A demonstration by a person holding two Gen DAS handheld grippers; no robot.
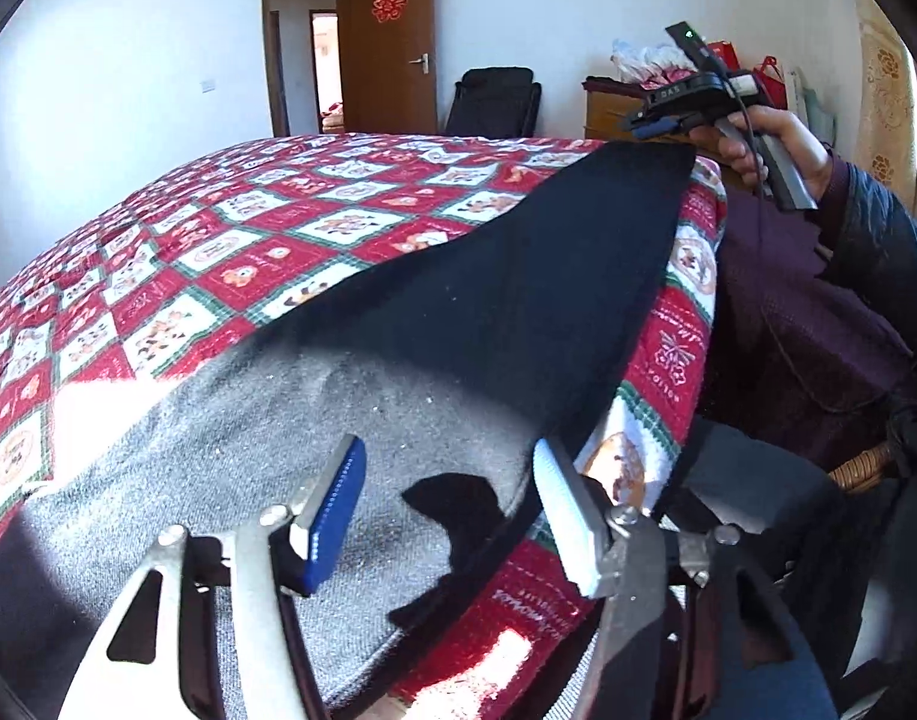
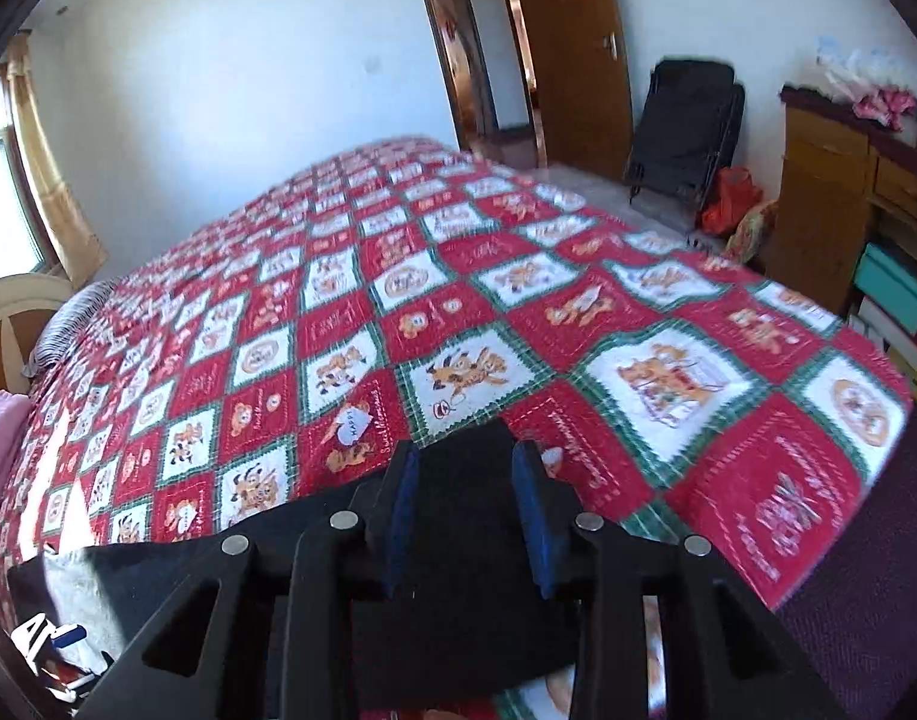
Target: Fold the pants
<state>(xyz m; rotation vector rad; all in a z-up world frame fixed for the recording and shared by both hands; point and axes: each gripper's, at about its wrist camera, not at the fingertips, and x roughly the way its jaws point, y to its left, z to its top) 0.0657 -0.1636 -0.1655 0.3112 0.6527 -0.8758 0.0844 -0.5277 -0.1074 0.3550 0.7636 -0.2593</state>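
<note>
Pants (image 1: 518, 300), one pair, dark fabric with a sunlit grey stretch — laid along the near edge of the bed (image 1: 248, 252), over its red-and-white patterned quilt. Long axis runs between the two grippers, one end near each.

Left gripper (image 1: 452, 510), one — jaws spread wide, hovering over the grey end; no cloth between the pads.

Right gripper (image 2: 467, 510), one — jaws parted, dark cloth lying between and under the blue pads; whether they press it, I cannot tell. It appears above the far end in the left wrist view.

Pants (image 1: 518, 300) partly hidden behind hand-held gripper (image 2: 467, 516).
</note>
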